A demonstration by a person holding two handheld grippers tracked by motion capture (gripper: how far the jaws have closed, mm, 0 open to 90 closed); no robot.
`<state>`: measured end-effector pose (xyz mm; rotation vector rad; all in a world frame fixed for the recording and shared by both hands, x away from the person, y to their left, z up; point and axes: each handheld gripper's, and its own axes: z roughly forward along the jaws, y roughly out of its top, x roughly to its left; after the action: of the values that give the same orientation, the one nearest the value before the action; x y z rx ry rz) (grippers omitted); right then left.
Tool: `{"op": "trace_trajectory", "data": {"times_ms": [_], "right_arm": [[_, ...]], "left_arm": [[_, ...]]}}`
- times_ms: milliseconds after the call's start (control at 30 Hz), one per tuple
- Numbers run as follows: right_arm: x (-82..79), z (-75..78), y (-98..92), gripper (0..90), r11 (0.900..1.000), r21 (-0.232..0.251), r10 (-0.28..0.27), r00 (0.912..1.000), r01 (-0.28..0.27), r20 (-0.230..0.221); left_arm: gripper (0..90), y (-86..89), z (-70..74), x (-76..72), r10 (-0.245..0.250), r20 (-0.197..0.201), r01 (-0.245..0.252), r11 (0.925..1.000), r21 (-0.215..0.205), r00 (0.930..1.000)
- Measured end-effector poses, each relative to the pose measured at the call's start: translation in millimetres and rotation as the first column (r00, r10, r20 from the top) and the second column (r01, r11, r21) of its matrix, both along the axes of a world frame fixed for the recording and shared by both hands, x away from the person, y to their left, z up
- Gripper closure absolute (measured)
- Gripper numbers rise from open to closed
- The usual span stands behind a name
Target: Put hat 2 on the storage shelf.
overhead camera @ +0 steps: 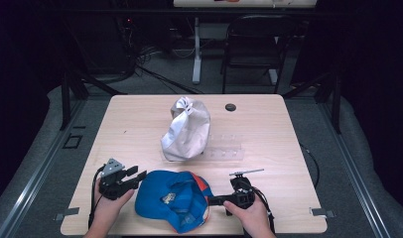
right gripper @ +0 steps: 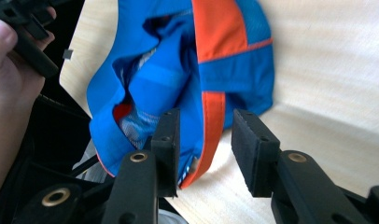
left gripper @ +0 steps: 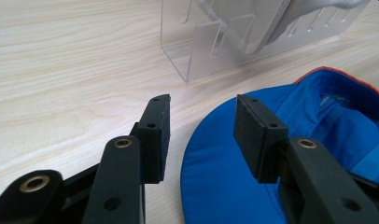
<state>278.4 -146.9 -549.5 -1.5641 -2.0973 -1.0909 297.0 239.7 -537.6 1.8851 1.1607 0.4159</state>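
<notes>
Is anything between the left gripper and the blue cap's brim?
Nothing visible. The left gripper has open jaws right at the edge of the blue cap; one pad is over the brim, the other over bare table. The clear rack stands farther off.
</notes>
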Motion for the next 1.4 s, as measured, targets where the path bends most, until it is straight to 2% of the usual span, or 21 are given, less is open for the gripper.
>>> {"op": "trace_trajectory", "data": {"times_ms": [133,167,233,267,333,433,533,633,667,700,833,933,1267,1300,1333,1400], "right_arm": [[-2.7,-7.4,1.9,62.2,1.0,0.007,0.024,0.9997,-0.024,0.001],[-2.0,-10.5,3.3,62.1,0.999,0.017,0.031,0.9995,-0.031,-0.011],[-1.8,-14.0,6.7,62.2,1.0,0.014,0.017,0.9996,-0.017,-0.024],[0.2,-16.7,6.3,62.2,0.998,0.018,0.053,0.9983,-0.053,-0.025],[0.4,-19.0,8.3,62.2,0.998,0.027,0.05,0.9983,-0.049,-0.03],[1.5,-24.4,11.7,62.5,0.997,0.021,0.075,0.9963,-0.075,-0.041],[1.2,-26.1,12.9,63.5,0.995,0.046,0.088,0.9947,-0.086,-0.053],[2.0,-26.9,11.6,64.4,0.994,0.073,0.09,0.9938,-0.086,-0.064],[2.9,-28.4,9.0,65.9,0.989,0.129,0.08,0.993,-0.068,-0.087],[3.3,-28.9,7.9,66.9,0.986,0.153,0.078,0.9923,-0.063,-0.096],[3.1,-28.0,6.3,70.6,0.984,0.17,0.073,0.9926,-0.056,-0.097],[2.5,-26.9,6.4,75.8,0.985,0.165,0.067,0.9933,-0.051,-0.094],[2.2,-23.2,5.2,77.3,0.981,0.189,0.055,0.9939,-0.036,-0.096],[2.6,-20.0,3.1,77.3,0.989,0.144,0.058,0.9942,-0.044,-0.091],[2.1,-19.4,3.4,77.3,0.983,0.183,0.044,0.9947,-0.027,-0.093],[2.2,-17.8,2.2,77.4,0.983,0.18,0.04,0.9949,-0.023,-0.092]], "left_arm": [[56.6,3.8,-0.4,-3.6,0.011,-0.005,-0.011,0.9999,0.009,0.9999],[56.6,6.2,-1.7,-4.7,0.021,-0.006,-0.021,0.9997,0.011,0.9998],[56.6,9.5,-2.5,-6.1,0.028,-0.012,-0.028,0.9995,0.017,0.9995],[56.6,9.5,-2.5,-6.1,0.028,-0.012,-0.028,0.9995,0.017,0.9995],[56.6,12.2,-2.9,-7.5,0.037,-0.013,-0.037,0.9993,0.009,0.9992],[56.6,15.2,-2.9,-8.7,0.049,-0.01,-0.049,0.9988,0.007,0.9988],[56.7,17.0,-3.4,-8.9,0.05,-0.019,-0.05,0.9987,0.008,0.9986],[56.7,16.8,-3.5,-8.7,0.048,-0.018,-0.048,0.9988,0.01,0.9987],[56.6,15.8,-3.7,-8.6,0.048,-0.009,-0.048,0.9988,0.007,0.9988],[56.6,15.8,-3.4,-8.7,0.046,-0.012,-0.046,0.9989,0.009,0.9989],[56.7,15.5,-3.0,-8.3,0.043,-0.014,-0.043,0.999,0.013,0.999],[56.7,15.1,-3.2,-7.8,0.041,-0.012,-0.041,0.9991,0.013,0.9991],[56.7,14.8,-3.1,-8.1,0.038,-0.011,-0.038,0.9991,0.019,0.9992],[56.6,14.7,-3.1,-8.1,0.038,-0.012,-0.038,0.9991,0.021,0.9992],[56.6,14.4,-3.1,-8.1,0.039,-0.009,-0.039,0.999,0.02,0.9992],[56.6,14.1,-3.1,-8.1,0.041,-0.007,-0.041,0.999,0.02,0.9991]]}}
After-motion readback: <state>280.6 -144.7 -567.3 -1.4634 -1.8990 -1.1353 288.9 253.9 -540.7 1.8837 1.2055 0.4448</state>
